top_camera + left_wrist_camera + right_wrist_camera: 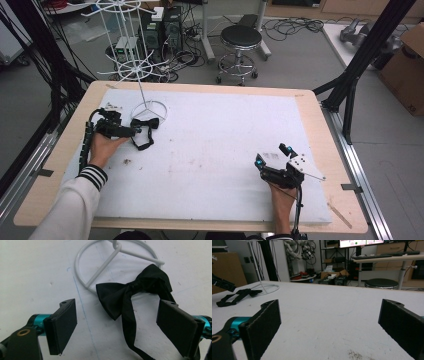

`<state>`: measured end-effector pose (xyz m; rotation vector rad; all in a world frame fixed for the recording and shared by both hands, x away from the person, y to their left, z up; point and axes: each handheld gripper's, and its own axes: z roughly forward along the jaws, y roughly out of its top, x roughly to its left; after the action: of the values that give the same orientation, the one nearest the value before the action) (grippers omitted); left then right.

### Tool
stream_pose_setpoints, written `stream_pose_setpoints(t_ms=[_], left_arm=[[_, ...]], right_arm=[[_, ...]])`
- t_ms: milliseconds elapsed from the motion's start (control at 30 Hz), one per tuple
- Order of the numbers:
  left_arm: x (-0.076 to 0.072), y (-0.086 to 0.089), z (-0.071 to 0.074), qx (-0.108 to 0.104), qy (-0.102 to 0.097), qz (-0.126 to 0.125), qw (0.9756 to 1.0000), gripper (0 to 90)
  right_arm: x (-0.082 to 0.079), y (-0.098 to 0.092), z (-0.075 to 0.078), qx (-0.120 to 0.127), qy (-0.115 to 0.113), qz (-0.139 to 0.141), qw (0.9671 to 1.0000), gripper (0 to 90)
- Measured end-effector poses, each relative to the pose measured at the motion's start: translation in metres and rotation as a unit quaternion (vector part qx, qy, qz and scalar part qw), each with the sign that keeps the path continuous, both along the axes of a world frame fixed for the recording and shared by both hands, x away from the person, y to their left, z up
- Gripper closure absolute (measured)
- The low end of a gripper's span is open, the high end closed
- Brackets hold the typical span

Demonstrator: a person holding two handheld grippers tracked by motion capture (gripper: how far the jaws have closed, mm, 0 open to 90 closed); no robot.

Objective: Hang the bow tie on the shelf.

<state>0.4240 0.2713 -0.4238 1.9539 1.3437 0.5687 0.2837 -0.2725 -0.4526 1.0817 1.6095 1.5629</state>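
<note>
A black bow tie [135, 291] with a long strap lies on the white table cover, its bow resting partly on the white wire ring base [82, 277] of a rack. My left gripper [117, 330] is open just short of it, with the strap running down between the jaws. In the high view the left gripper [129, 131] sits at the table's left beside the bow tie [145, 124] and the ring base [149, 111]. My right gripper [272, 152] rests open at the front right with nothing between its jaws. Far off in the right gripper view lies the bow tie [238, 296].
The white wire rack [131, 50] rises from the ring base at the table's back left. A white cover [225, 150] spreads over the wooden table [320, 130]. Behind the table stand a black stool [240, 47] and cables. A cardboard box [407, 65] is at the right.
</note>
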Motion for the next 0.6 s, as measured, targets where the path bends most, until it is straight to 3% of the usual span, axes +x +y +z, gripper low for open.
stream_pose_setpoints(t_ms=[233,600], left_arm=[[0.0024,-0.0001,-0.0043,-0.004,0.010,0.006,0.9999,28.1],[0.0051,-0.0012,-0.0085,-0.023,0.032,0.010,0.9992,35.7]], right_arm=[[-0.0002,0.0008,0.0001,-0.002,0.000,0.001,1.0000,3.4],[0.0002,0.0003,0.0000,-0.001,0.000,0.000,1.0000,3.4]])
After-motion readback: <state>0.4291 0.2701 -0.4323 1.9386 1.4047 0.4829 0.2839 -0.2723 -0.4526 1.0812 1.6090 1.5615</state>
